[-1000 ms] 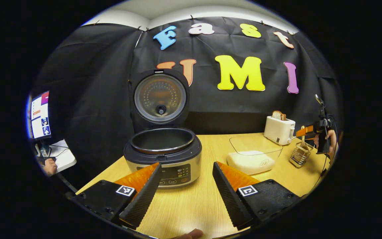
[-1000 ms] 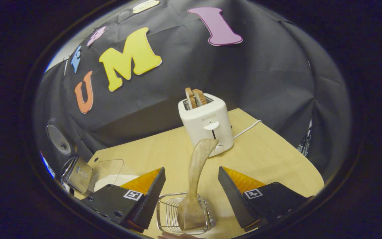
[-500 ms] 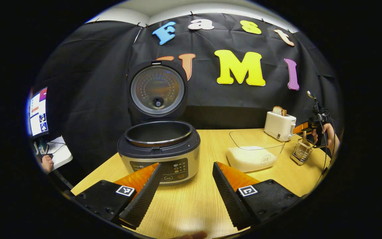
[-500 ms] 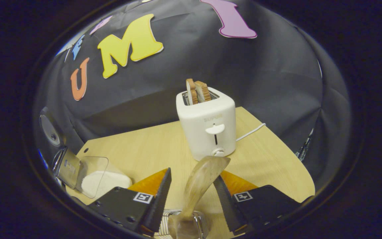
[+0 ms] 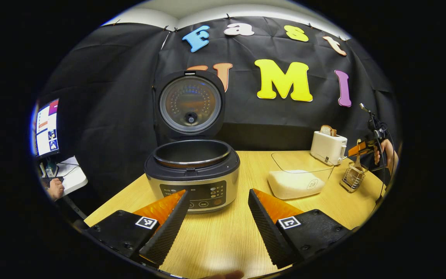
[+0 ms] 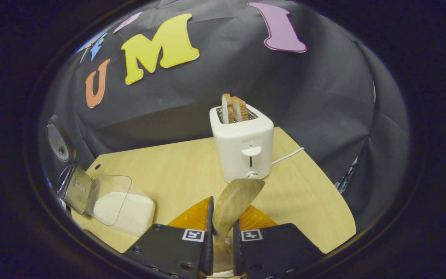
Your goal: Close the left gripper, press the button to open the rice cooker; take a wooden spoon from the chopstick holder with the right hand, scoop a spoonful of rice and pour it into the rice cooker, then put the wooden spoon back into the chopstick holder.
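On my right gripper [image 6: 221, 236] the two fingers are clamped on the handle of the wooden spoon [image 6: 235, 201], which sticks up between them and leans toward the white toaster [image 6: 243, 151]. In the left gripper view I see that same gripper far off at the right edge of the wooden table [image 5: 227, 236], a hand [image 5: 386, 151] holding it directly above the wire chopstick holder [image 5: 353, 176], with the spoon standing up out of the holder. Two slices of bread [image 6: 234, 108] poke out of the toaster's slots, and its white cord [image 6: 287, 155] trails off across the table.

My left gripper [image 5: 218, 217] is spread wide, grasping nothing, and it hangs low over the table in front of the rice cooker [image 5: 192, 176]. The cooker's lid [image 5: 190, 104] stands upright and open, and the dark inner pot [image 5: 192, 152] is exposed. Between the cooker and the chopstick holder sits the clear container of rice [image 5: 298, 176], the white grains heaped in its bottom. From the right gripper view the rice container lies at the left, well apart from the toaster.

At the far left I make out a monitor [image 5: 47, 128] and another hand [image 5: 55, 188] resting near a white desk [image 5: 72, 178].
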### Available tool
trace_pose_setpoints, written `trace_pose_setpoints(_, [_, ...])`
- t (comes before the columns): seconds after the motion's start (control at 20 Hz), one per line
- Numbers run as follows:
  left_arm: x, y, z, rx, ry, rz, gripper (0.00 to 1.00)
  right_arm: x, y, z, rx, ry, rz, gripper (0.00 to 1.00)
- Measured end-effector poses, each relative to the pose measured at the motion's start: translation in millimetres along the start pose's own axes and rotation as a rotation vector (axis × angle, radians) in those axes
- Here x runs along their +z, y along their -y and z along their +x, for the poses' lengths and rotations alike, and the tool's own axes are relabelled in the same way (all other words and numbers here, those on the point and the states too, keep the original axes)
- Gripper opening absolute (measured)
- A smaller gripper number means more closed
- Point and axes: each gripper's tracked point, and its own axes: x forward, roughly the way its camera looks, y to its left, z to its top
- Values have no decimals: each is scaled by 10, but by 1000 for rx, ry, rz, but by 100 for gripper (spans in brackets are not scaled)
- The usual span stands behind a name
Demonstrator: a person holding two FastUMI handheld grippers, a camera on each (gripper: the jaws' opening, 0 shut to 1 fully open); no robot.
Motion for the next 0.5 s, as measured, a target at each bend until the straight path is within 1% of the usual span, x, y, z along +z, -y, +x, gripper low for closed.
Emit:
trace_pose_setpoints(0.2, [24, -7, -126, -8, 22, 6, 97, -76, -119, -267, -30, 6, -131, 19])
trace_pose_setpoints(0.25, [43, -9, -154, -13, 28, 5, 97, -119, -156, -318, -32, -8, -140, 19])
trace_pose_setpoints(0.3, [63, -20, -197, -9, 40, 3, 97, -149, -192, -364, -40, -19, -160, 12])
trace_pose_setpoints(0.35, [81, -30, -223, -7, 54, 3, 97, -157, -217, -410, -52, -20, -182, 12])
trace_pose_setpoints(0.4, [86, -10, -247, -8, 40, 13, 97, -134, -246, -453, -65, -14, -200, 12])
trace_pose_setpoints(0.45, [86, 7, -289, -9, 40, 25, 97, -90, -253, -510, -81, 4, -197, 12])
trace_pose_setpoints(0.5, [161, 34, -321, -12, 73, 36, 98, -22, -283, -558, -91, 23, -196, 12])
